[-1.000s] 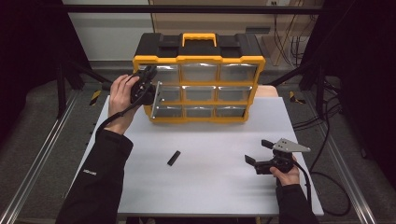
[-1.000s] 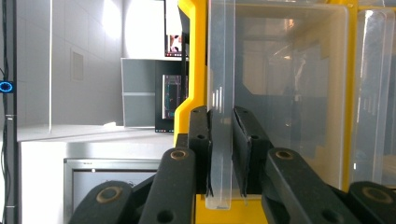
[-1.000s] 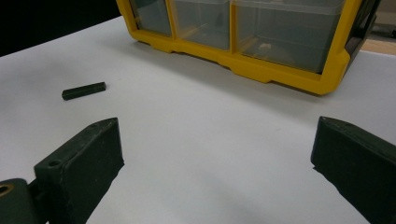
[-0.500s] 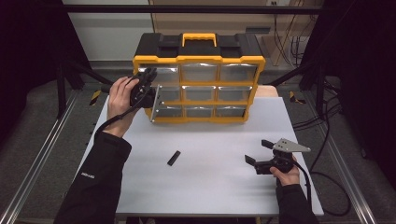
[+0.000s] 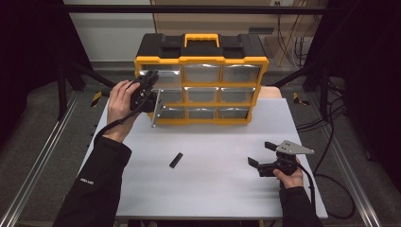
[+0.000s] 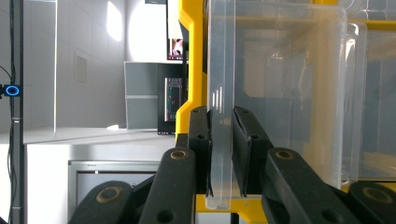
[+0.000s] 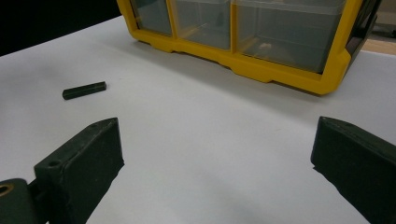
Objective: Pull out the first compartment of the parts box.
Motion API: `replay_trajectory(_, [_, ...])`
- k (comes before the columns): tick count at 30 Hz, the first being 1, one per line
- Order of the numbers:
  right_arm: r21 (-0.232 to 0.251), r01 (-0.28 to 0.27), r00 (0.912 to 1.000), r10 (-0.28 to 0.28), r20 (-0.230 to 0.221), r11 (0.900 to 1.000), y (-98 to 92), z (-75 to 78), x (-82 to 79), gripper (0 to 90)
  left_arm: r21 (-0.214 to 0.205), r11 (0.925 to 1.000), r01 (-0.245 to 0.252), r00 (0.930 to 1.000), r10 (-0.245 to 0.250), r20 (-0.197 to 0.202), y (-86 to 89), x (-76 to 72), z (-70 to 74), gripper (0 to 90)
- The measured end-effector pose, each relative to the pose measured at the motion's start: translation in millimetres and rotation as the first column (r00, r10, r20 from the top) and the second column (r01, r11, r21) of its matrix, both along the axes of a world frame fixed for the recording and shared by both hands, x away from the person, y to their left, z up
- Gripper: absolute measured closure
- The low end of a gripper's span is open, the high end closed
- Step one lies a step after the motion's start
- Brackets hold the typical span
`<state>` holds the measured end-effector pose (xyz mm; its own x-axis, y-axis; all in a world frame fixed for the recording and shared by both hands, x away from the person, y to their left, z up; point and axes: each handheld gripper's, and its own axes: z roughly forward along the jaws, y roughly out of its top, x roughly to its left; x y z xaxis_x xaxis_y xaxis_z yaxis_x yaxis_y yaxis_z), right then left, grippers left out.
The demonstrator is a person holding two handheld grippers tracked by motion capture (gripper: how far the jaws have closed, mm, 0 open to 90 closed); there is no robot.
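Open white bench [image 5: 213, 189] across the whole front, broken by one small black bar [image 5: 176, 160] lying near the middle. The yellow drawer cabinet [image 5: 201, 85] walls off the back edge. At its left end a clear drawer [image 5: 158, 106] juts out, gripped by the left hand-held gripper [image 5: 150, 81], narrowing that side. The right hand-held gripper [image 5: 262, 153] sits spread wide, with bare bench ahead.

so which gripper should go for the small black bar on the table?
Right, probably. The right gripper is open and free, resting near the black bar, which lies ahead of its jaws. The left gripper is shut on the clear drawer front of the organizer.
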<state>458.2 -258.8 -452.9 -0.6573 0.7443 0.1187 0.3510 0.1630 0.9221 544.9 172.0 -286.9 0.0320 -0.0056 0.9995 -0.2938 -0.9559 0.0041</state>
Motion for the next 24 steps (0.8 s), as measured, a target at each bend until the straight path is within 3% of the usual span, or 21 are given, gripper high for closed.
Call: replay_trajectory(24, [-0.001, 0.000, 1.0000, 0.000, 0.002, 1.0000, 0.0, 0.0, 0.0, 2.3, 0.000, 1.0000, 0.001, 1.0000, -0.001, 0.002, 1.1, -9.6, -1.3, 77.9])
